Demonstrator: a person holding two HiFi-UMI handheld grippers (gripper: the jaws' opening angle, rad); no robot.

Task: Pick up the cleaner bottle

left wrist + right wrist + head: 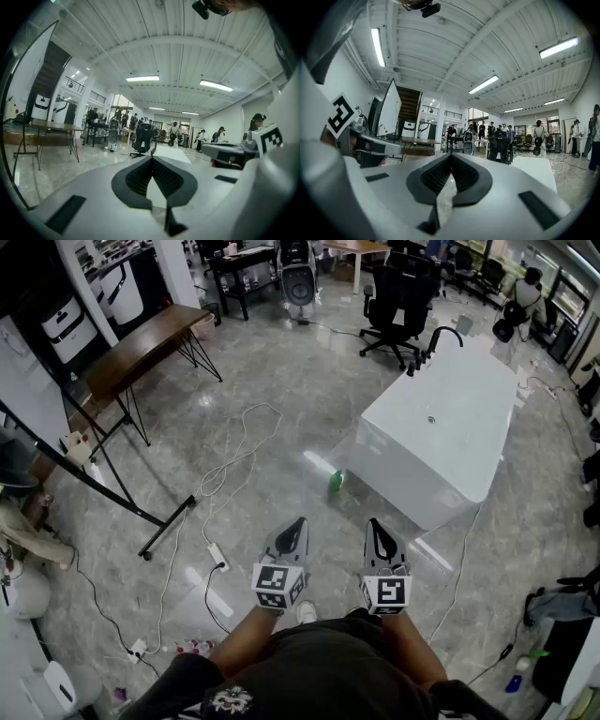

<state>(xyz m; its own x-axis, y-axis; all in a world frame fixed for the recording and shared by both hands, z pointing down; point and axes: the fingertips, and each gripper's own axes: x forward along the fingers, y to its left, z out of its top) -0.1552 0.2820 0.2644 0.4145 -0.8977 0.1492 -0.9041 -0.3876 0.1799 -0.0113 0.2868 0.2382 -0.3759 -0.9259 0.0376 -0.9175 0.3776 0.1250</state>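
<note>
A small green cleaner bottle stands on the grey floor against the near corner of a white bathtub. In the head view both grippers are held side by side in front of the person's body, well short of the bottle. The left gripper is shut with nothing in it, and its tips meet in the left gripper view. The right gripper is also shut and empty, its tips together in the right gripper view. The bottle does not show in either gripper view.
White cables and a power strip lie on the floor to the left. A black stand's legs and a wooden table are further left. Office chairs and people stand beyond the tub. Another bottle sits at lower right.
</note>
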